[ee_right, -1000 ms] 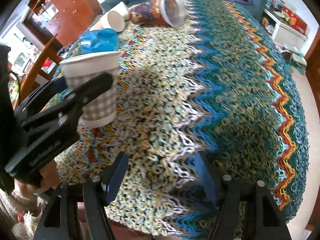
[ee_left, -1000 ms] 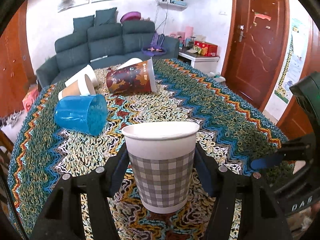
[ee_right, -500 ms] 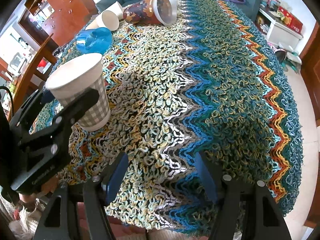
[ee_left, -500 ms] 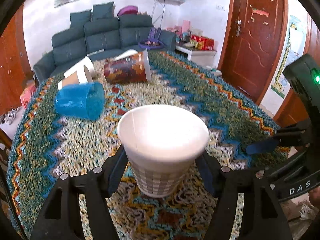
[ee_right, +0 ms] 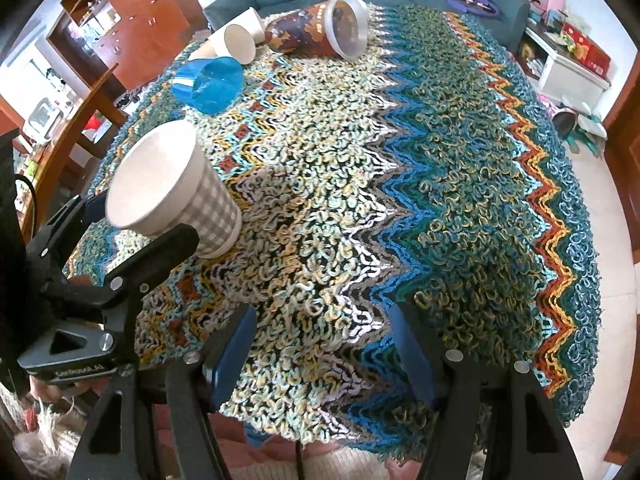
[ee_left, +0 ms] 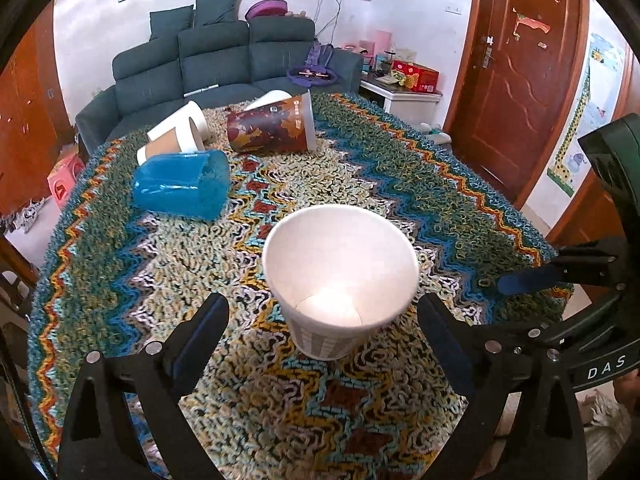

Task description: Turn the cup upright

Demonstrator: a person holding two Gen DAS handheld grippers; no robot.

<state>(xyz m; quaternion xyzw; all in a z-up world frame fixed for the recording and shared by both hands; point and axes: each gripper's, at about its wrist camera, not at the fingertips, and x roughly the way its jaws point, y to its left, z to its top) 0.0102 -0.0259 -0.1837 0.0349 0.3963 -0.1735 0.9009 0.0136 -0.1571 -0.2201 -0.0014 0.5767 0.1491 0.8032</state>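
Observation:
A grey-checked paper cup (ee_left: 340, 280) stands upright, mouth up, on the zigzag-patterned tablecloth (ee_left: 420, 184). My left gripper (ee_left: 322, 320) is open, its jaws wide apart on either side of the cup and clear of it. The cup also shows in the right wrist view (ee_right: 172, 192), with the left gripper beside it. My right gripper (ee_right: 322, 344) is open and empty near the table's front edge. A blue plastic cup (ee_left: 182, 188), a brown printed cup (ee_left: 272, 128) and white and tan paper cups (ee_left: 176, 134) lie on their sides at the far left.
A dark sofa (ee_left: 224, 64) stands behind the table, a wooden door (ee_left: 520, 72) at the right, and a white side table (ee_left: 400, 96) with boxes. A wooden chair (ee_right: 80, 120) stands at the table's left side.
My left gripper has opened, let go of the checked cup and risen, so I now look down into it. The cup stays upright on the cloth. The right gripper has lifted slightly.

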